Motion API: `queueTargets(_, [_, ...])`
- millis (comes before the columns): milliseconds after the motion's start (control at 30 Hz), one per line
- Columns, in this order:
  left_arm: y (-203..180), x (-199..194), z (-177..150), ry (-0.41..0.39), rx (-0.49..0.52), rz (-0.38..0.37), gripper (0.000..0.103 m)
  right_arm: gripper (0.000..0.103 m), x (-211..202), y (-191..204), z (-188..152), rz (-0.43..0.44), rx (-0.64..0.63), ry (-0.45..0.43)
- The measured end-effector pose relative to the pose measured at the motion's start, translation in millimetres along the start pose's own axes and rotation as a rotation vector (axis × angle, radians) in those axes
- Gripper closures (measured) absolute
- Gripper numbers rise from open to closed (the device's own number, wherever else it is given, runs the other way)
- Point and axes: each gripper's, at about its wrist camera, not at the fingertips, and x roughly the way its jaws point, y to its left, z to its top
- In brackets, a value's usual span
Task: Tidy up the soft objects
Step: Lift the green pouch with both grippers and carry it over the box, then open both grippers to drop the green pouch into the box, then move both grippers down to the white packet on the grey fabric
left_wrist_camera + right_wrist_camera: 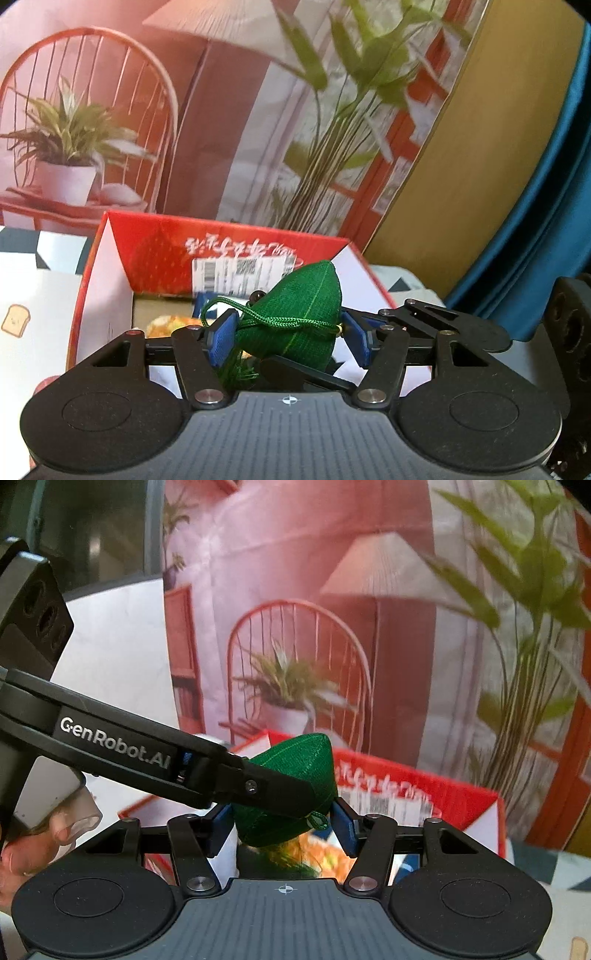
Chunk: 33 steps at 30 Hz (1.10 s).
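Above red box (pixel 155 240): left gripper (pixel 288 341) clamps green plush dumpling (pixel 295 314), blue pads (pixel 221 341) pressing both flanks. Right gripper (pixel 282 829) pinches same dumpling (pixel 295 760) from other side. Cord dangling. Box below open, orange soft item (pixel 166 325) already inside. Judgement: mid-task; dumpling not yet dropped in, release remaining.

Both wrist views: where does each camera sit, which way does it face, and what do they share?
Left wrist: on the left gripper, looking along its jaws at the green zongzi plush held over the red box; the right gripper's finger crosses below.
Right wrist: on the right gripper, facing the same plush; the left gripper and a hand show.
Shared: plush, box, printed backdrop.
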Motion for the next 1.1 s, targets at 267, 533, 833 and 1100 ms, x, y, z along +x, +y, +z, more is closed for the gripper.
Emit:
queueTargets(267, [7,-10,-4,-0.008,0.026,0.043,0.031,0.027,1,-5,-16,-0.103,0.037,0.033])
queueTargets(533, [10,-50,-26,-0.039,0.058,0.079,0.031,0.027,-37,-12,-38,-0.149,0.116,-0.017])
queueTargets(833, [17,-108,-88,-0.110,0.009,0.089,0.033,0.028,-96,-4,-66,-0.171,0.159,-0.119])
queueTargets(1100, [18,-120,-134,-0.092,-0.087,0.089,0.036,0.028,-123,25,-103,-0.173,0.196,-0.166])
